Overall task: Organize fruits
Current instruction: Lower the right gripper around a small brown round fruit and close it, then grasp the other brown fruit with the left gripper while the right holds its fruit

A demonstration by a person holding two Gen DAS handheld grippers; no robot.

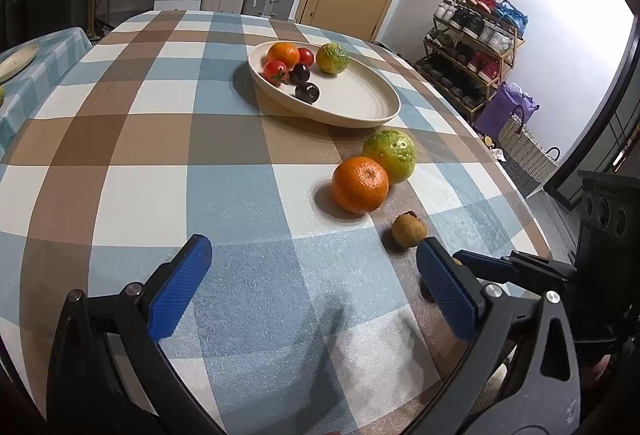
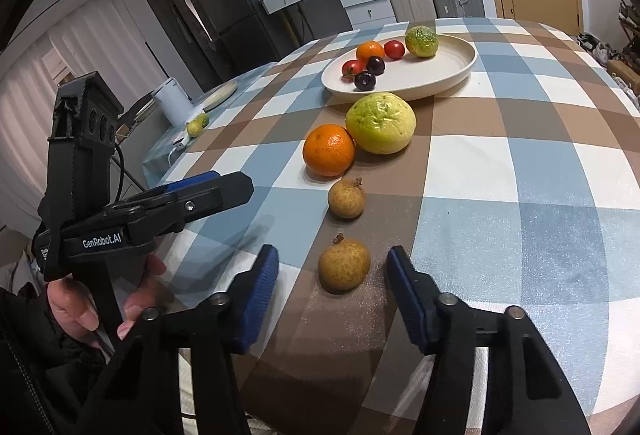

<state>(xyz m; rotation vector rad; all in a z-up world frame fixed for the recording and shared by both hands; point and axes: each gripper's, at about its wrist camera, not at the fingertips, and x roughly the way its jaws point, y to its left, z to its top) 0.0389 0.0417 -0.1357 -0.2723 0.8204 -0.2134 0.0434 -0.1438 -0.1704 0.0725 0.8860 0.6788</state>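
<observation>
The right gripper (image 2: 332,275) points down at the table, and its two blue pads stand apart on both sides of a small brown fruit (image 2: 344,264). The pads (image 2: 260,295) do not touch this fruit; a narrow gap shows on each side, so nothing is pinched. The fruit sits on a brown square of the checked tablecloth (image 2: 500,195).

Just beyond it, straight ahead of the right gripper, lies a second small brown fruit (image 2: 346,197) with a short stem. Further ahead is an orange (image 2: 329,150), and it touches a big yellow-green fruit (image 2: 381,123) to its right.

The left gripper (image 1: 314,271) is to the left of the right one, held by a hand (image 2: 76,305). Its pads are spread wide over a blue square, with nothing between them. In the left wrist view, its right pad hides most of the nearest brown fruit.

Farthest from both grippers stands a pale oval plate (image 2: 448,73). In it are a small orange (image 2: 370,51), two red tomatoes (image 2: 353,67), two dark plums (image 2: 365,80) and a green-yellow fruit (image 2: 421,41).
</observation>
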